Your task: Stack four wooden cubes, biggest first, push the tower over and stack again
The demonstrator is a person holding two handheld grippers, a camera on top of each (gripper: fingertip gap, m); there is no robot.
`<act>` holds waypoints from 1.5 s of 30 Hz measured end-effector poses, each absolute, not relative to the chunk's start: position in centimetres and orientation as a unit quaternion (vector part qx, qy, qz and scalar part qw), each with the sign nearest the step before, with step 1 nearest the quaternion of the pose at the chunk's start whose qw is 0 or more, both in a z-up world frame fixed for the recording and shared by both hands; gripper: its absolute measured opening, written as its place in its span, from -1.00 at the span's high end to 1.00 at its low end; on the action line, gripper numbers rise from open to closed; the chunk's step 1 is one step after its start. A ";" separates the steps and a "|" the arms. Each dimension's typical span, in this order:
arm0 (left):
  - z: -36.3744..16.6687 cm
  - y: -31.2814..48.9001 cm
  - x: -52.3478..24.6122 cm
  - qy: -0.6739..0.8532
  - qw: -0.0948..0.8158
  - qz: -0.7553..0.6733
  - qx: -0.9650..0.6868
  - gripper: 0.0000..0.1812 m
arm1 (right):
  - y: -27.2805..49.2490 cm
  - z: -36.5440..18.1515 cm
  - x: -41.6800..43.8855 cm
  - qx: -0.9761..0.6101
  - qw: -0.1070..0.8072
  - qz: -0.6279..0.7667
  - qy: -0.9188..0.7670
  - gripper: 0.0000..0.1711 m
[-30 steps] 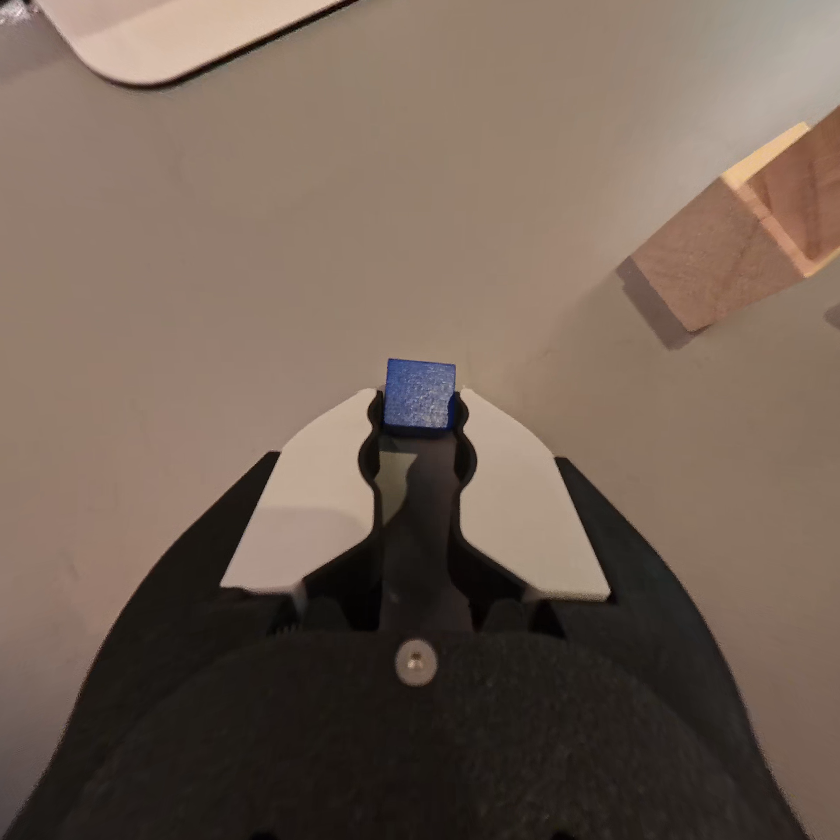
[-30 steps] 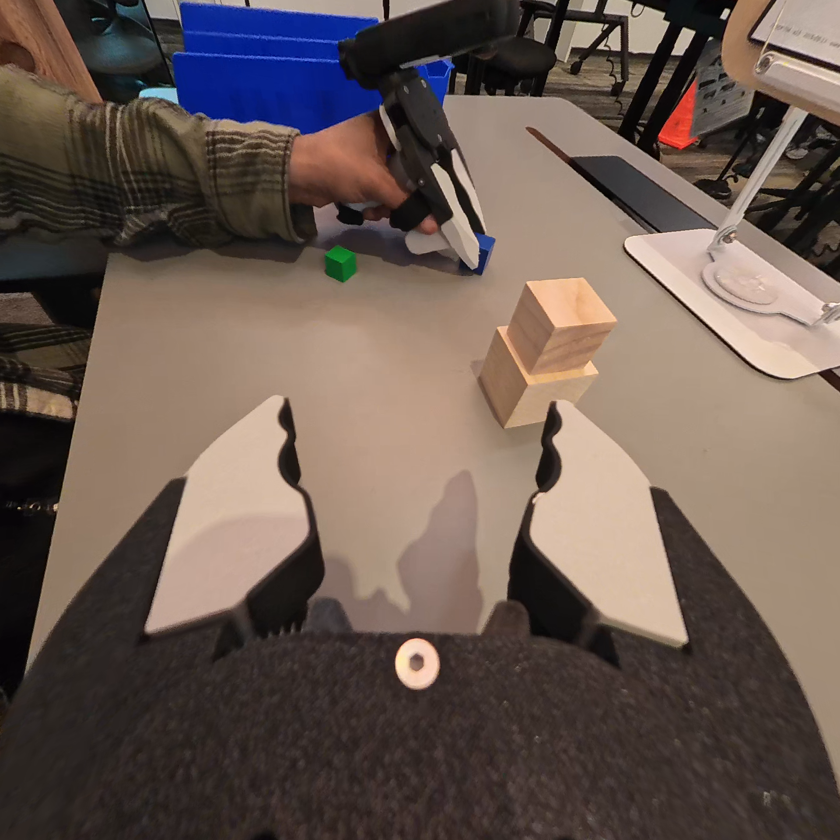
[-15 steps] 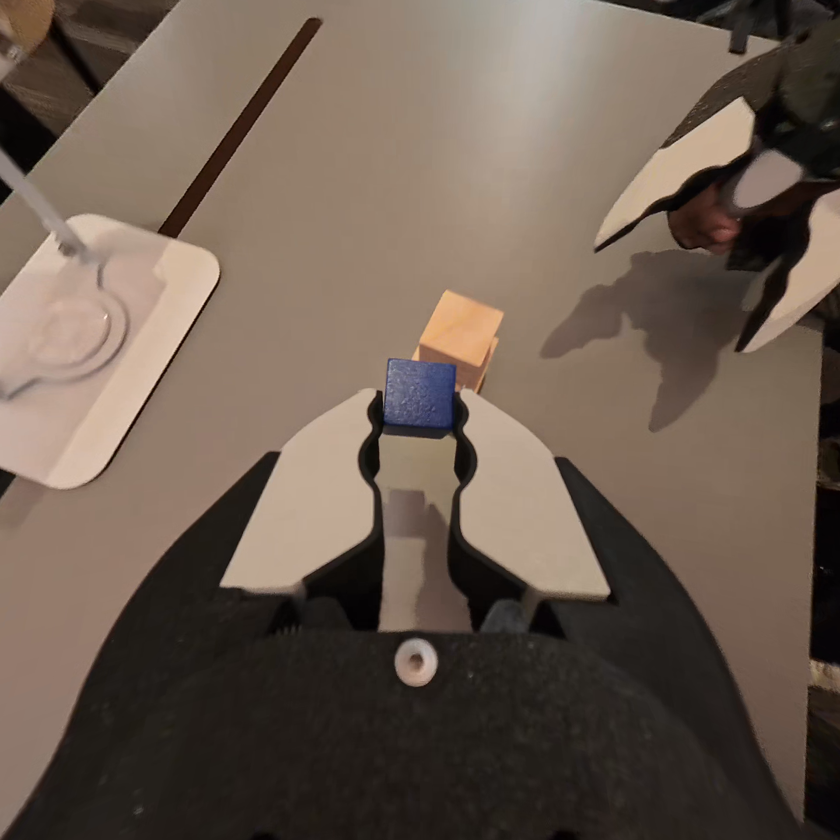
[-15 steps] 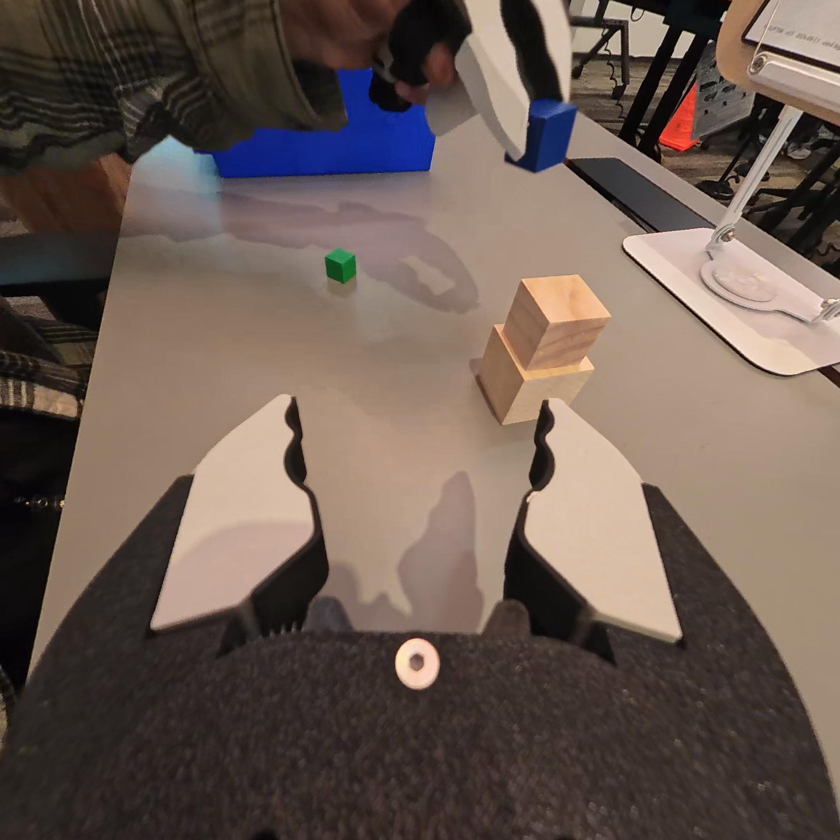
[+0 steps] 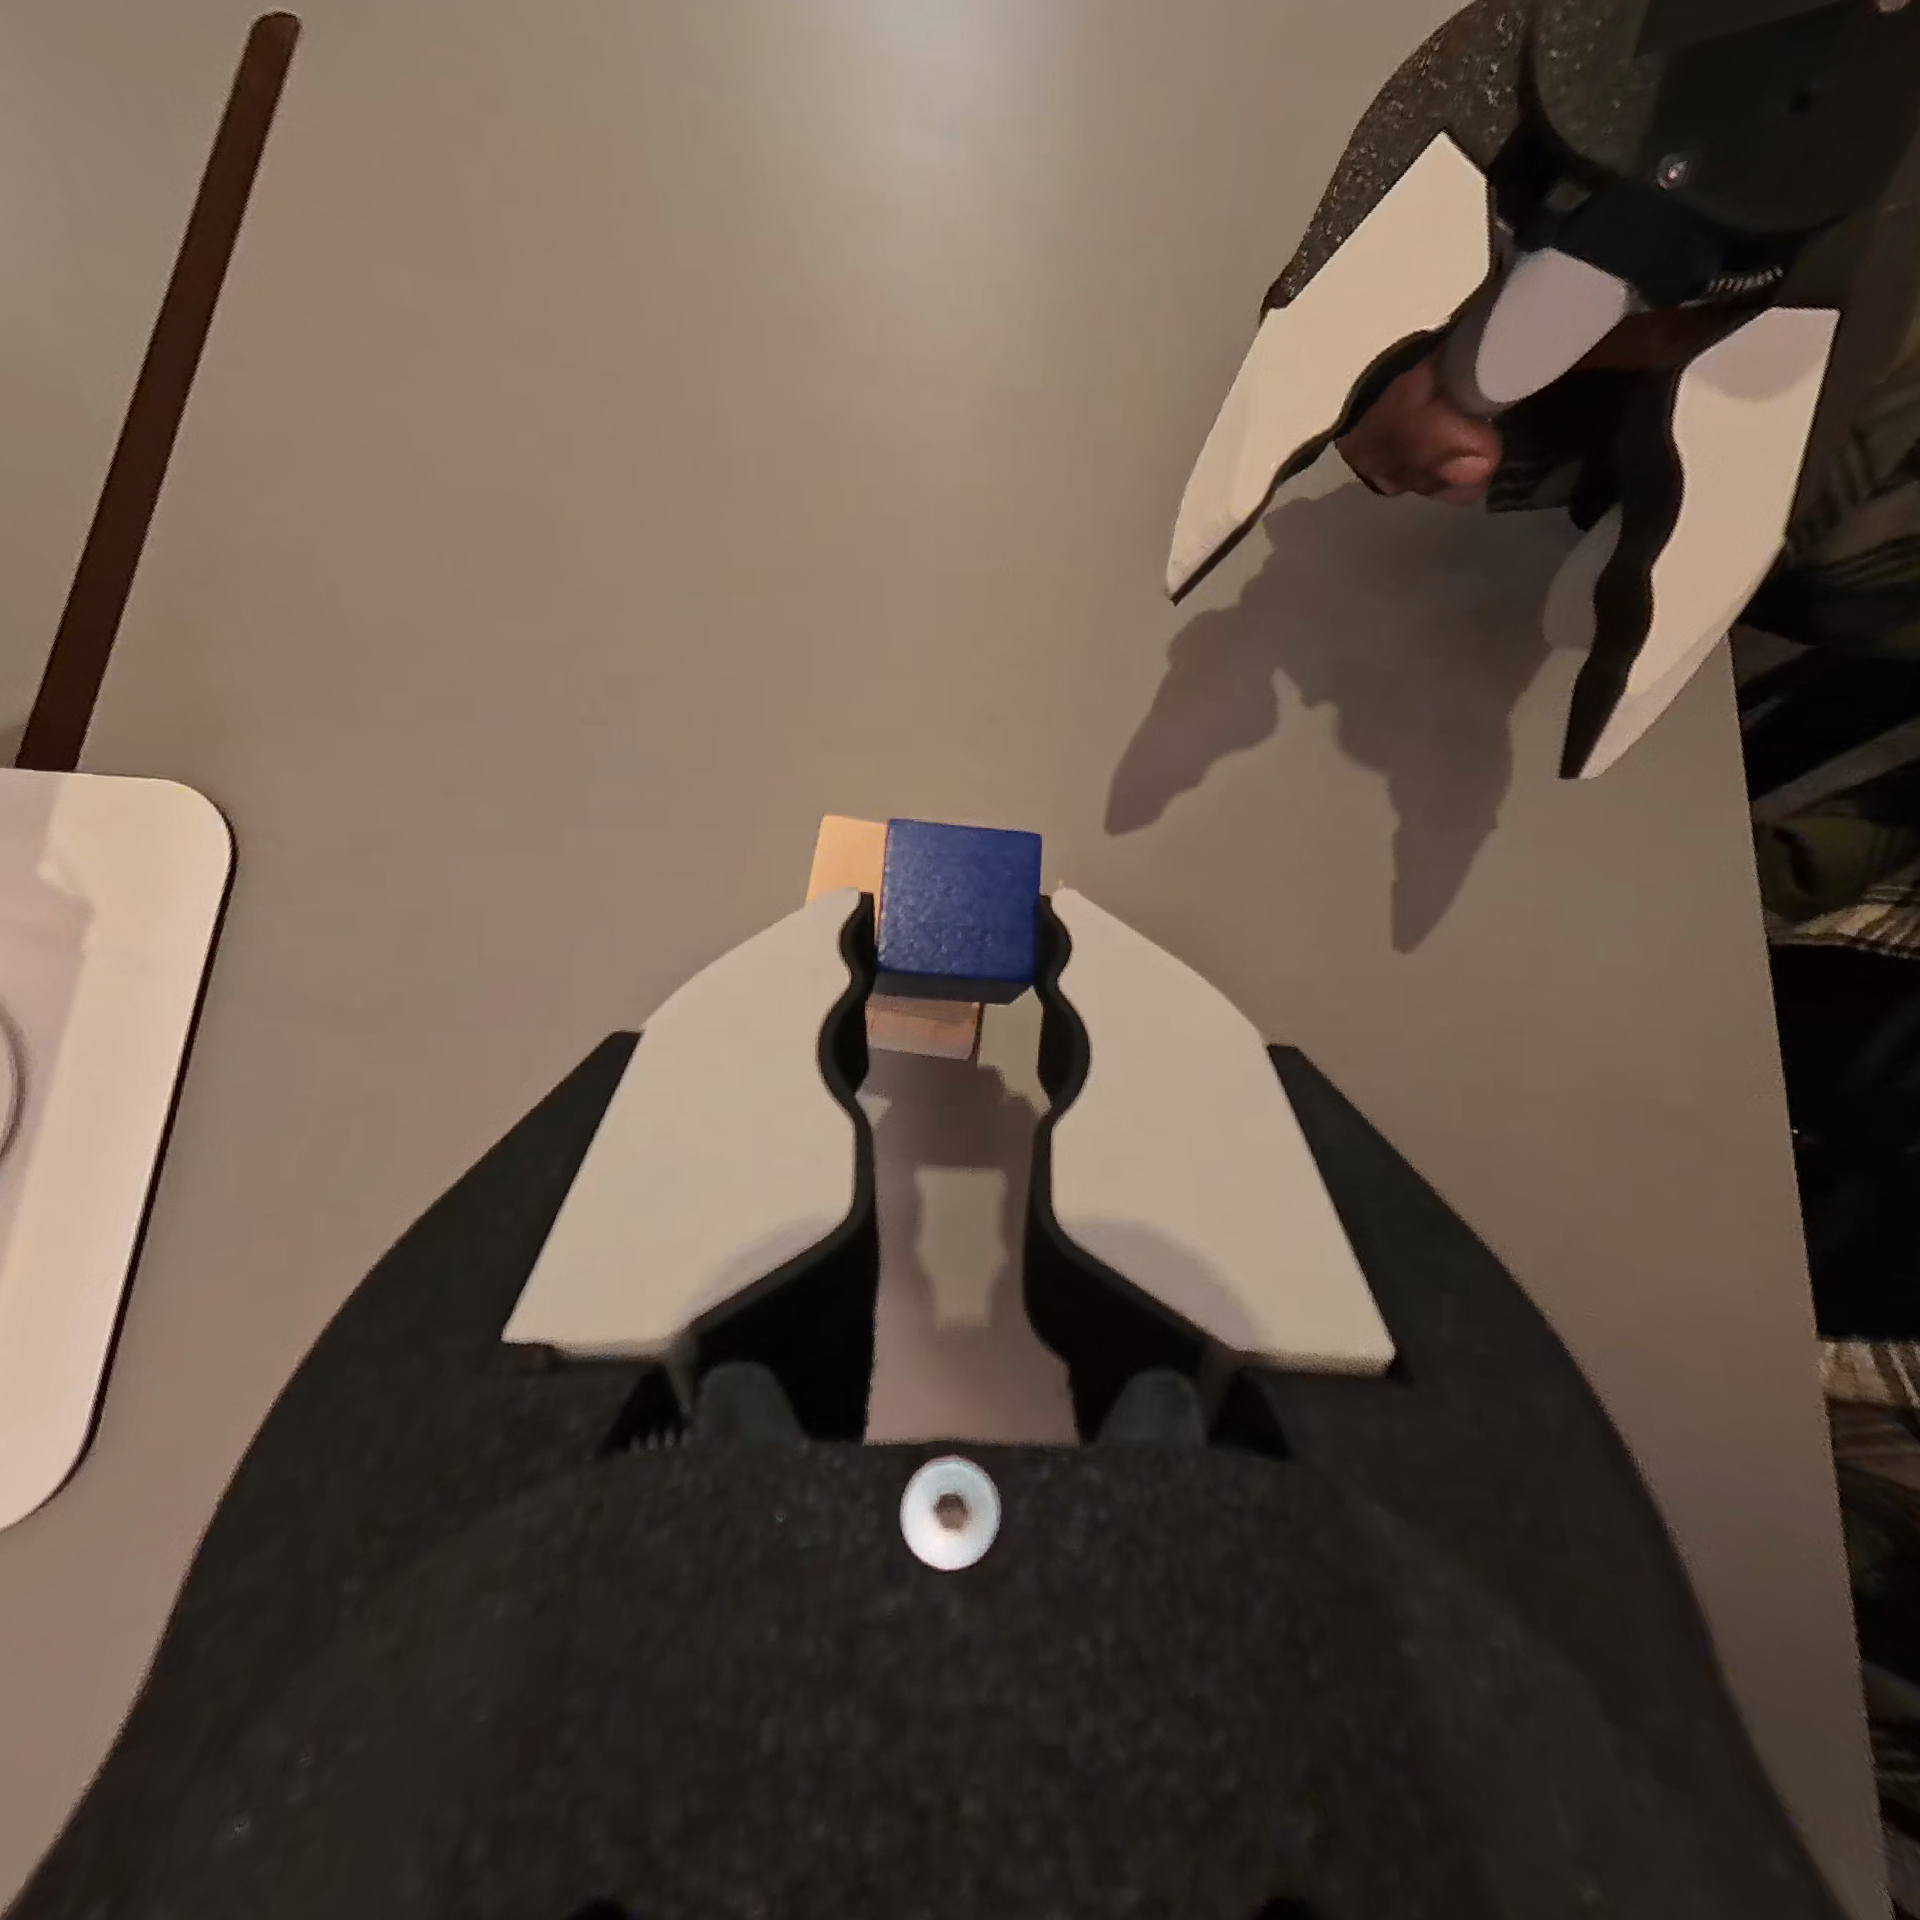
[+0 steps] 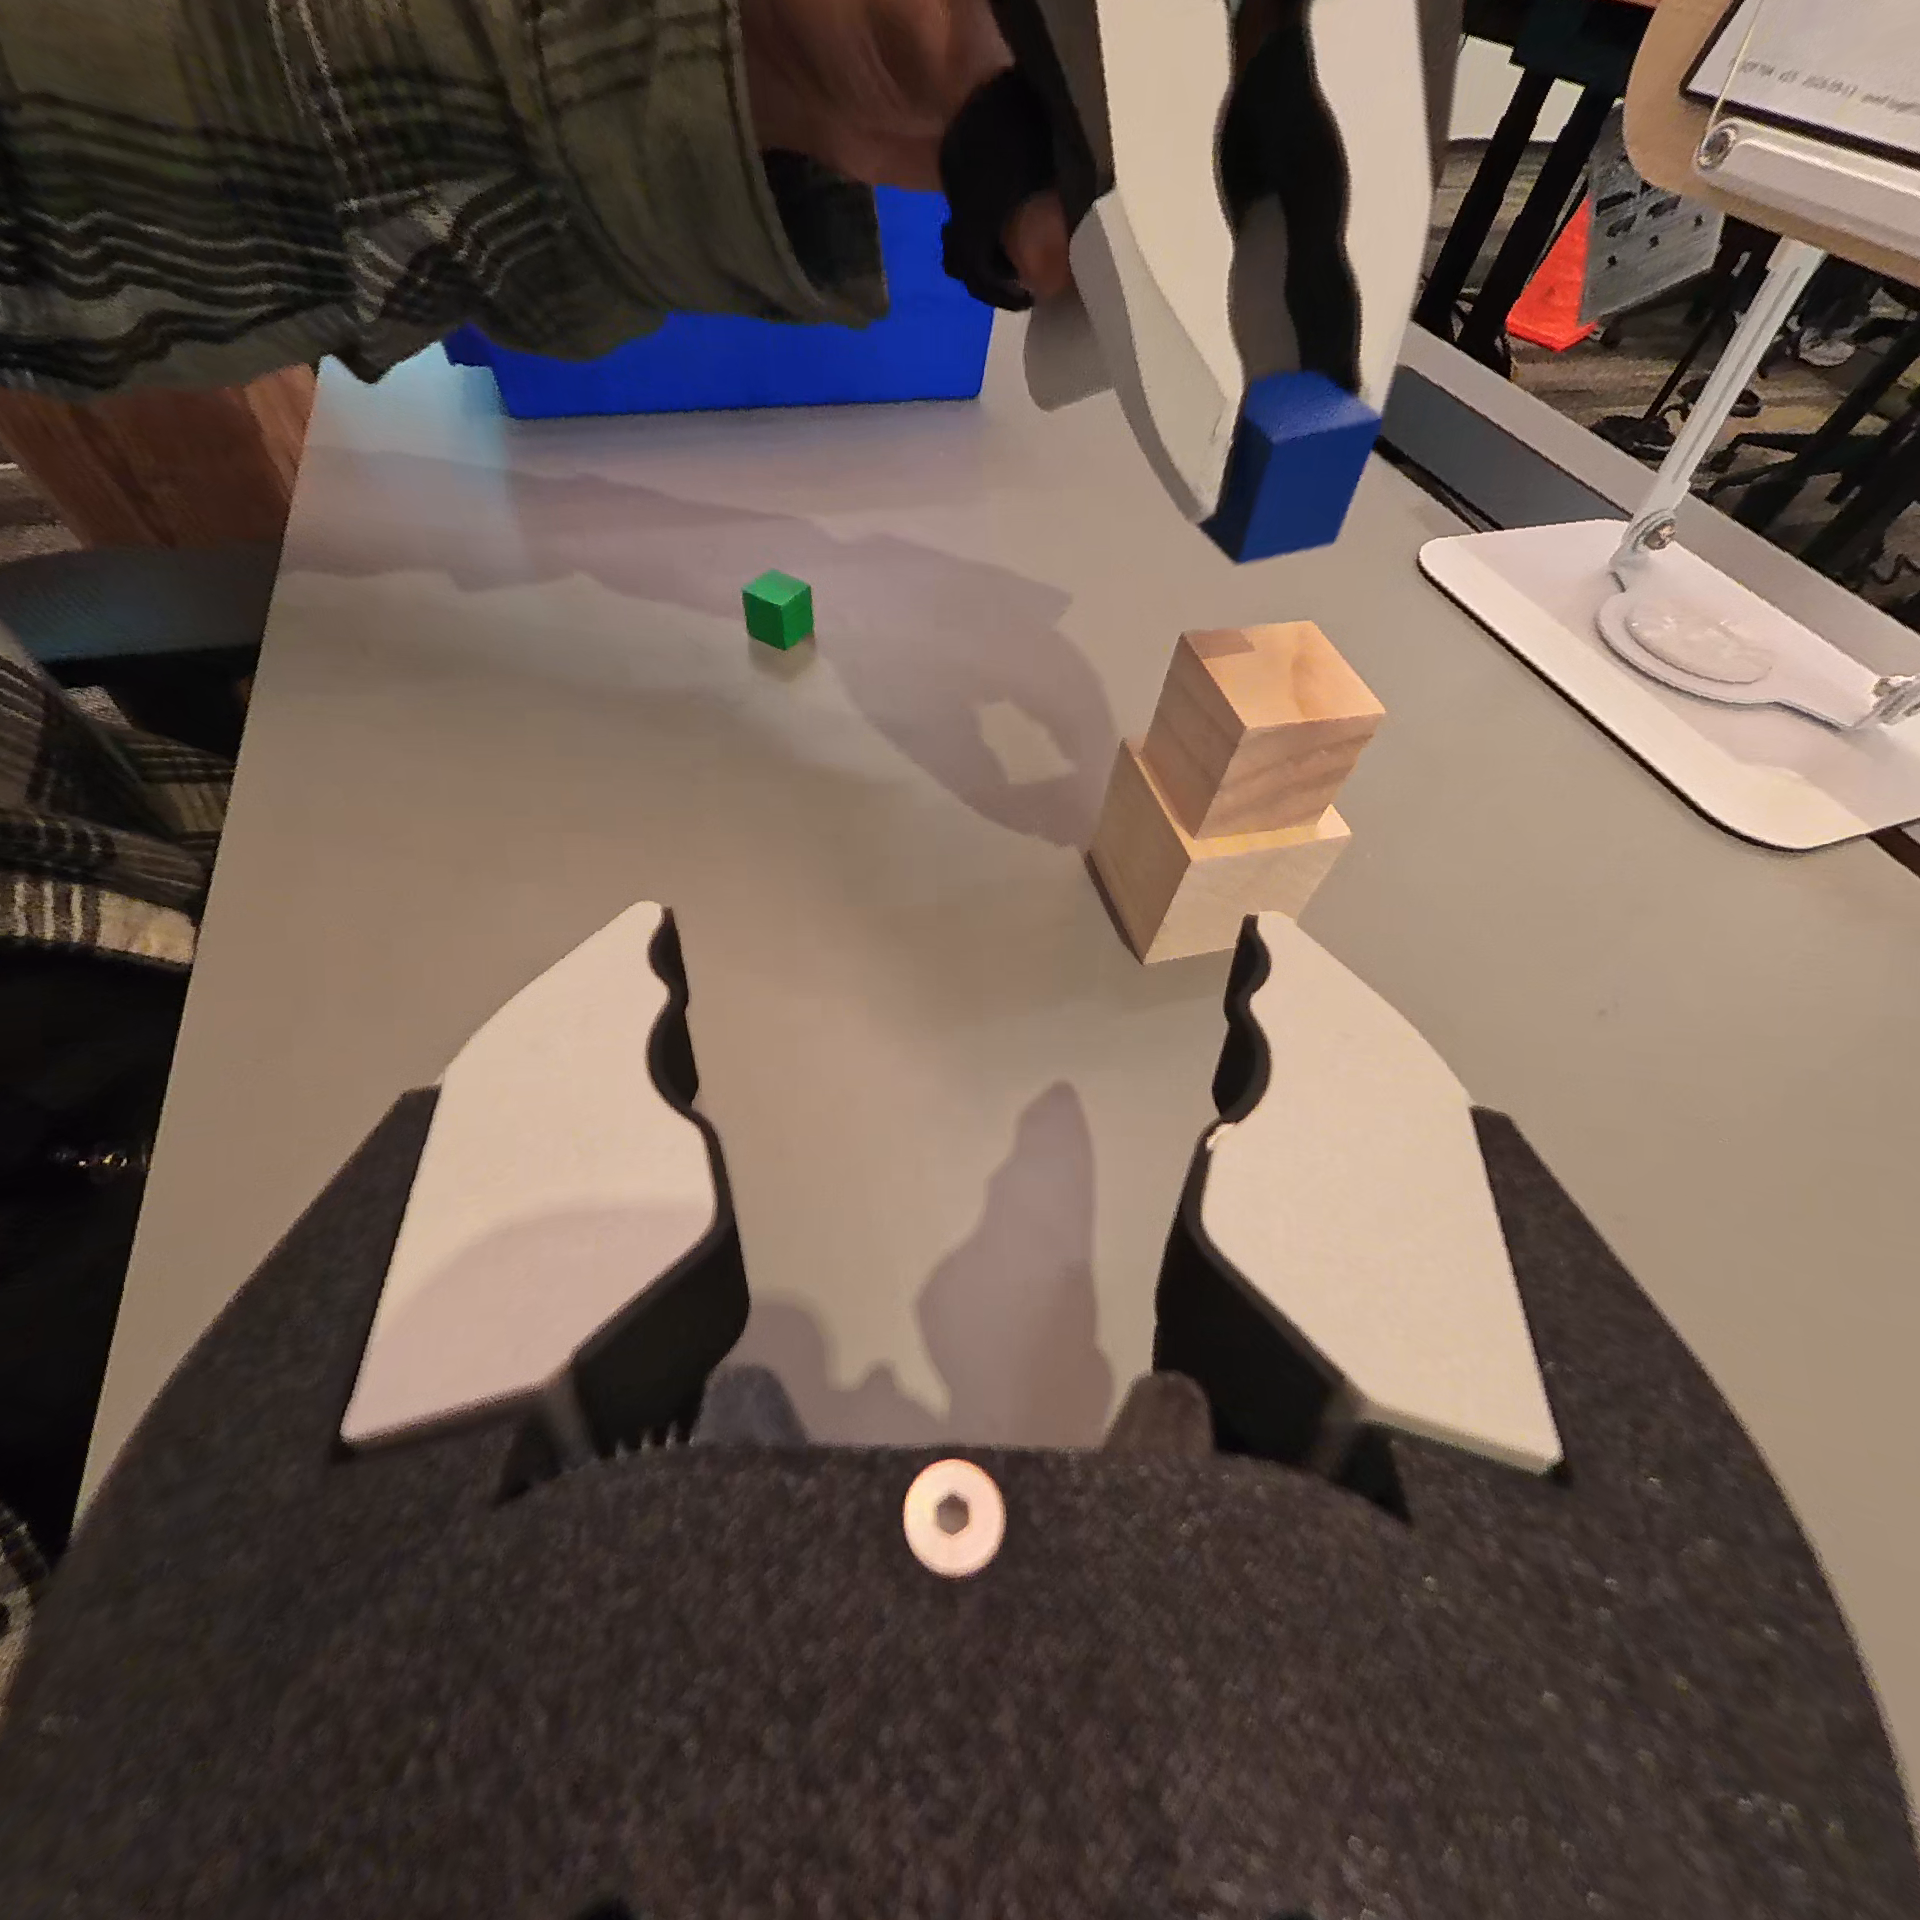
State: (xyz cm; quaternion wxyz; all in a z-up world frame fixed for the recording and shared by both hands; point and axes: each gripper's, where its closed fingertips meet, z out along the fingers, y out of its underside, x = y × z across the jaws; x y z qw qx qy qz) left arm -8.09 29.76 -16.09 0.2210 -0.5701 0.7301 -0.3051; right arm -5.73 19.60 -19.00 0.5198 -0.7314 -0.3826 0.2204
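Blue cube (image 6: 1294, 462) was pinched in the left gripper (image 5: 956, 914) jaws, hanging above the two-cube wooden stack (image 6: 1236, 779) on the table (image 6: 623, 831). Released off-centre or tilted, it could slide off or knock the upper block askew. Right gripper (image 6: 956, 997) hovered with jaws wide and empty; green cube (image 6: 777, 610) sat well apart.

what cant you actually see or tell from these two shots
- Left wrist view: the wooden stack is mostly hidden behind the blue cube in the left claw; how far above it the cube hangs is unclear.
- Left wrist view: the green cube is out of frame.
- Right wrist view: the blue bin is partly covered by the sleeve.
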 end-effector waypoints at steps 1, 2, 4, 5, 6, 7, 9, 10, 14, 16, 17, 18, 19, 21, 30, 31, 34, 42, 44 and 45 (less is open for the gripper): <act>-16.3 29.8 -7.9 0.733 0.217 -0.303 -0.569 0.68 | 19.6 -19.0 -5.7 -0.731 0.520 0.221 -0.383 -0.15; -16.4 29.8 -7.7 0.736 0.214 -0.303 -0.566 0.68 | 19.6 -19.1 -5.7 -0.732 0.519 0.221 -0.383 -0.15; -16.6 29.8 -7.3 0.740 0.208 -0.307 -0.562 0.68 | 19.6 -19.2 -5.7 -0.732 0.517 0.222 -0.384 -0.15; -16.7 29.8 -7.1 0.740 0.204 -0.309 -0.561 0.69 | 19.5 -19.2 -5.8 -0.732 0.517 0.223 -0.385 -0.15; -16.8 29.8 -7.0 0.741 0.201 -0.311 -0.560 0.68 | 19.5 -19.2 -5.8 -0.732 0.516 0.223 -0.385 -0.15; -16.9 29.9 -6.8 0.742 0.198 -0.310 -0.560 0.68 | 19.5 -19.2 -5.8 -0.732 0.516 0.223 -0.385 -0.15; -17.4 30.2 -6.6 0.742 0.196 -0.307 -0.562 0.68 | 19.5 -19.1 -5.7 -0.731 0.517 0.224 -0.385 -0.15; -17.6 30.3 -6.6 0.742 0.194 -0.306 -0.563 0.68 | 19.5 -19.1 -5.7 -0.731 0.518 0.224 -0.384 -0.14; -18.4 30.4 -6.6 0.744 0.183 -0.307 -0.565 0.68 | 19.6 -19.2 -5.5 -0.732 0.518 0.226 -0.381 -0.14; -18.7 30.5 -6.7 0.747 0.182 -0.300 -0.565 0.68 | 19.6 -19.3 -5.5 -0.732 0.517 0.228 -0.381 -0.14; -18.8 30.5 -6.7 0.747 0.181 -0.300 -0.565 0.68 | 19.6 -19.4 -5.5 -0.733 0.515 0.228 -0.381 -0.13; -18.9 30.4 -6.7 0.747 0.180 -0.302 -0.564 0.68 | 19.6 -19.5 -5.5 -0.734 0.514 0.228 -0.382 -0.13; -18.9 30.3 -6.6 0.747 0.180 -0.304 -0.563 0.68 | 19.6 -19.5 -5.5 -0.734 0.513 0.228 -0.382 -0.13; -18.9 30.4 -6.5 0.746 0.182 -0.307 -0.562 0.68 | 19.6 -19.5 -5.6 -0.733 0.514 0.230 -0.382 -0.13; -19.0 30.5 -6.6 0.736 0.182 -0.331 -0.563 0.51 | 19.7 -19.5 -5.5 -0.734 0.514 0.233 -0.379 -0.16; -19.0 30.6 -6.7 0.733 0.185 -0.330 -0.566 0.49 | 19.7 -19.5 -5.5 -0.733 0.514 0.233 -0.378 -0.16; -18.0 31.5 -7.6 0.714 0.208 -0.327 -0.583 0.26 | 19.8 -19.5 -5.5 -0.734 0.515 0.231 -0.377 -0.19; -17.6 33.6 -18.9 0.593 0.309 -0.249 -0.701 0.14 | 19.6 -19.2 -5.7 -0.731 0.518 0.233 -0.379 -0.19; -19.1 32.5 -21.9 0.565 0.314 -0.242 -0.723 0.17 | 19.6 -19.3 -6.1 -0.731 0.514 0.233 -0.384 -0.19; -20.0 31.8 -23.2 0.554 0.312 -0.244 -0.732 0.21 | 19.5 -19.3 -6.4 -0.730 0.513 0.233 -0.387 -0.18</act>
